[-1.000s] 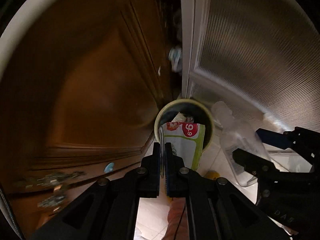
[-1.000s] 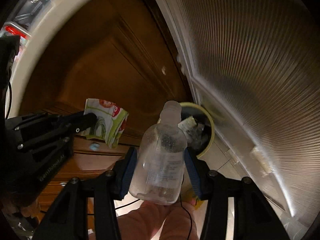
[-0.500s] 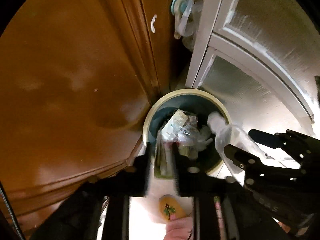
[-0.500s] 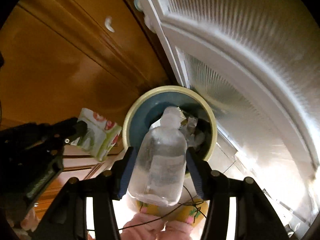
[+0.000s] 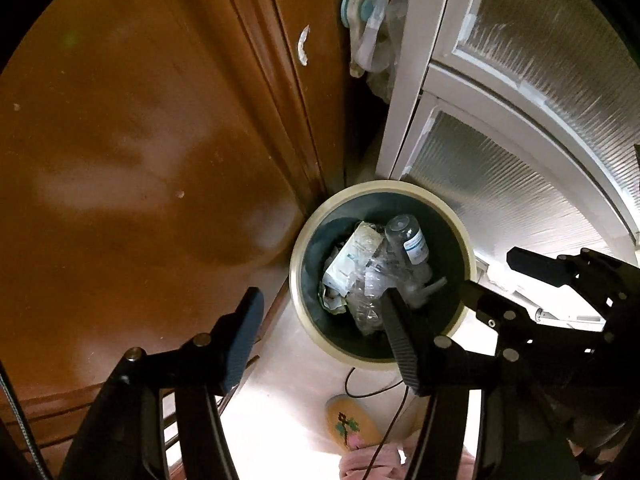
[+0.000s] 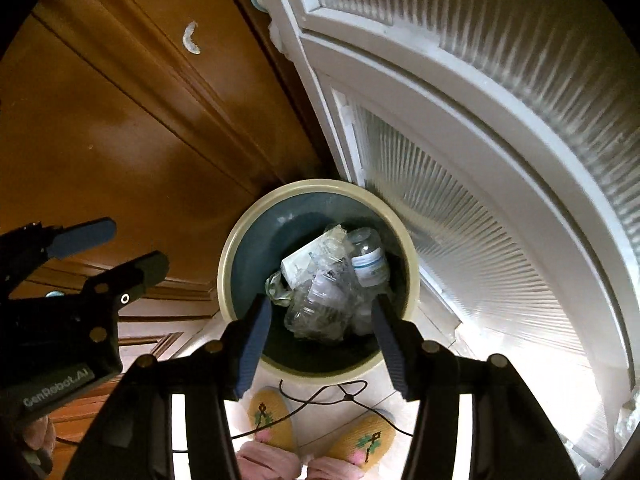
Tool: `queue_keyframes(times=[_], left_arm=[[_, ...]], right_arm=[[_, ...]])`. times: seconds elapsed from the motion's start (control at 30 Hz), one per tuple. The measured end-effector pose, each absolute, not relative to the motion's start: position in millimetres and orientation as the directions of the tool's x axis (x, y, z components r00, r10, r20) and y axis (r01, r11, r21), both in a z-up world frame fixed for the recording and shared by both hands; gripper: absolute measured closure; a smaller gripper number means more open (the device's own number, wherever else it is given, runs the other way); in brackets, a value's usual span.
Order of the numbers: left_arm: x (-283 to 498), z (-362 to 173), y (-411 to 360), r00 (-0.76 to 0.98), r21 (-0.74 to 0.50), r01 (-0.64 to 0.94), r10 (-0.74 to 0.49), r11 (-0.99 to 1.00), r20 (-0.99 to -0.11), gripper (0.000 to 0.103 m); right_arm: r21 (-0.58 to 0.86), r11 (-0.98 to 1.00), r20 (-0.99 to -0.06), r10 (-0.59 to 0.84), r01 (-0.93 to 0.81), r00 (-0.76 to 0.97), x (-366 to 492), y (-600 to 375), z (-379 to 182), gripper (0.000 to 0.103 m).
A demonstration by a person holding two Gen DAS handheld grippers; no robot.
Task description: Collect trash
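both grippers, left (image 5: 320, 320) & right (image 6: 322, 322), held w/ fingers wide apart, empty; bottle (image 6: 368, 262) seen in bin (image 6: 240, 240) just beyond fingers.

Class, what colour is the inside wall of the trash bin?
Dark teal-blue inside the trash bin, with a cream rim; clearest in the right wrist view.

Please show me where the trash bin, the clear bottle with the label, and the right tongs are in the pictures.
trash bin (image 6: 226, 276): right wrist view, on its cream rim, left side.
clear bottle (image 6: 370, 266): right wrist view, on its white label, inside the bin.
right tongs (image 6: 320, 330): right wrist view, midway between the open fingertips.
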State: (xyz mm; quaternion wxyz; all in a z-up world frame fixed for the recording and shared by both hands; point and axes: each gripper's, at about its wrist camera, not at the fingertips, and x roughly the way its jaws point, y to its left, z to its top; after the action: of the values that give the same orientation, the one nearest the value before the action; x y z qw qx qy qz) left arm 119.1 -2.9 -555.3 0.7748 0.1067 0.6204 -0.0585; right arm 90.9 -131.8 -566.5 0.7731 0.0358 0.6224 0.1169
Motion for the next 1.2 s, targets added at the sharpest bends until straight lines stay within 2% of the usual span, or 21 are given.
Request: queue_keyframes(times=[0.07, 0.17, 0.5, 0.8, 0.97, 1.2], left_arm=[[117, -547, -4, 0.225, 0.091, 0.228, 0.039, 0.969, -0.974, 0.042], [116, -538, -5, 0.229, 0.093, 0.228, 0.039, 0.969, -0.973, 0.035], [99, -480, -4, 0.259, 0.076, 0.205, 0.021, 0.976, -0.966, 0.034], [67, -380, 3, 0.270, 0.069, 0.184, 0.017, 0.980, -0.963, 0.034], [52, -311, 1, 0.334, 0.079, 0.186, 0.012, 0.979, -0.942, 0.034], [41, -226, 2, 0.401, 0.059, 0.154, -0.008, 0.986, -0.916, 0.034]], right_arm=[[0.198, 0.971, -0.955, 0.222, -0.137, 0.196, 90, -131, -566, 0.050], [0.203, 0.971, -0.955, 0.225, -0.128, 0.193, 88, -129, -561, 0.050], [0.229, 0.971, -0.948, 0.238, -0.069, 0.211, 72, -134, -509, 0.050], [0.260, 0.965, -0.933, 0.261, -0.037, 0.247, 48, -141, -410, 0.050], [0.285, 0.956, -0.911, 0.292, -0.068, 0.292, 39, -141, -339, 0.045], [0.276, 0.953, -0.882, 0.303, -0.128, 0.360, 30, -142, -247, 0.045]])
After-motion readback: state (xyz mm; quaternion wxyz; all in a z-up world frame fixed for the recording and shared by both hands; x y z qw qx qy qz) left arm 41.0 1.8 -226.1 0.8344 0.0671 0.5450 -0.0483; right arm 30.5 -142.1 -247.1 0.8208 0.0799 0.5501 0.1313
